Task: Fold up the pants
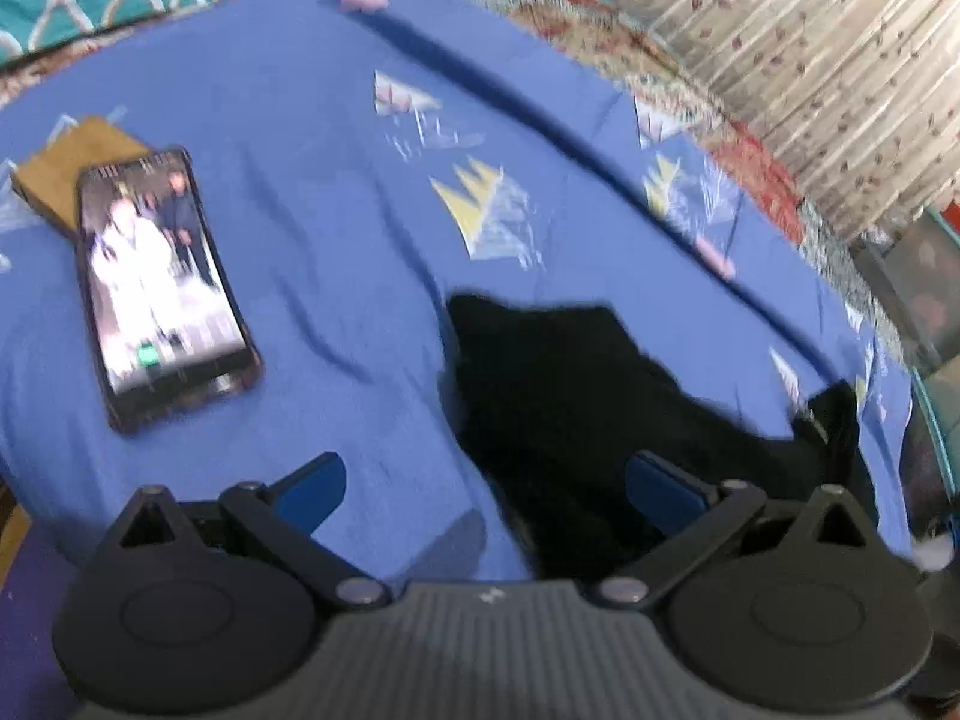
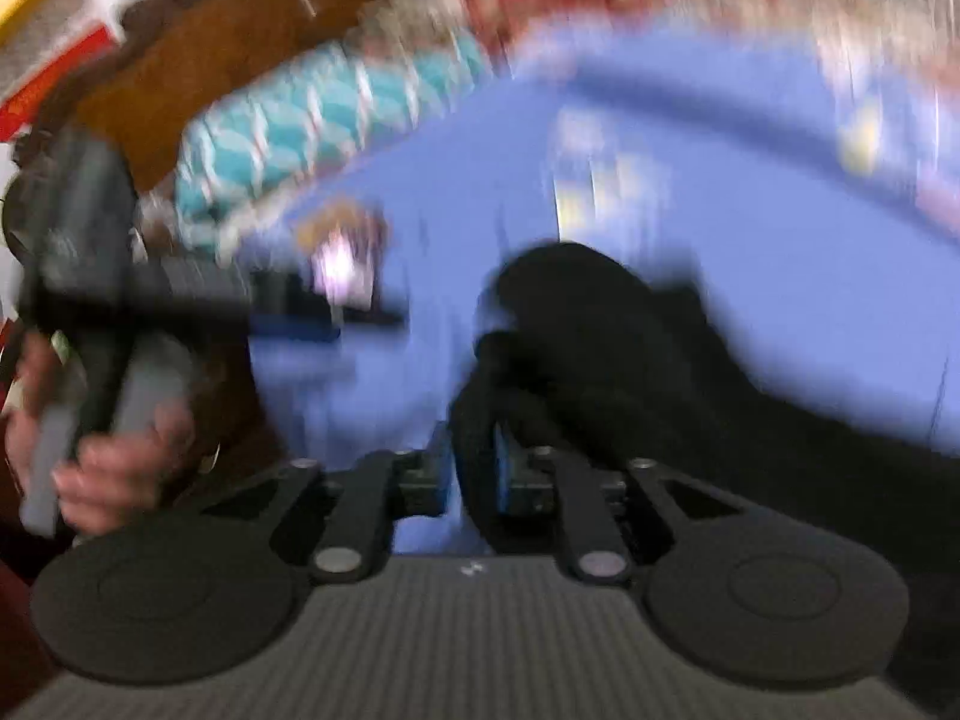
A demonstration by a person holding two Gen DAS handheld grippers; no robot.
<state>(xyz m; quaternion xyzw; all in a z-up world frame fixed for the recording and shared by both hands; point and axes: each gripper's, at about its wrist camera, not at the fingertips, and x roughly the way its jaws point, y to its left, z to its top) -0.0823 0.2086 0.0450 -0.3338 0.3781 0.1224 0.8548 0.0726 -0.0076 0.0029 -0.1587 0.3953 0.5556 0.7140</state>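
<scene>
The black, soft-cloth pants (image 1: 576,420) lie bunched in a dark heap on the blue bedsheet with yellow-and-white crown prints (image 1: 336,252), toward the sheet's near right edge. No tidy fold shows anywhere, so I'd say the folding has barely begun: the cloth needs spreading flat, then doubling over.

The right gripper (image 2: 474,480) has its blue-padded jaws pinched narrow on a rope of the black fabric, which runs up from between them into the heap just ahead. That view is badly smeared, so which part of the garment it holds I cannot tell.

The left gripper (image 1: 486,486) stands wide apart and holds nothing. The heap sits just ahead of it, spilling past its right finger, while its left finger hangs over bare sheet.

A lit black smartphone (image 1: 165,288) rests on a flat tan cardboard piece (image 1: 66,168) near the sheet's left edge, well apart from the pants.
</scene>
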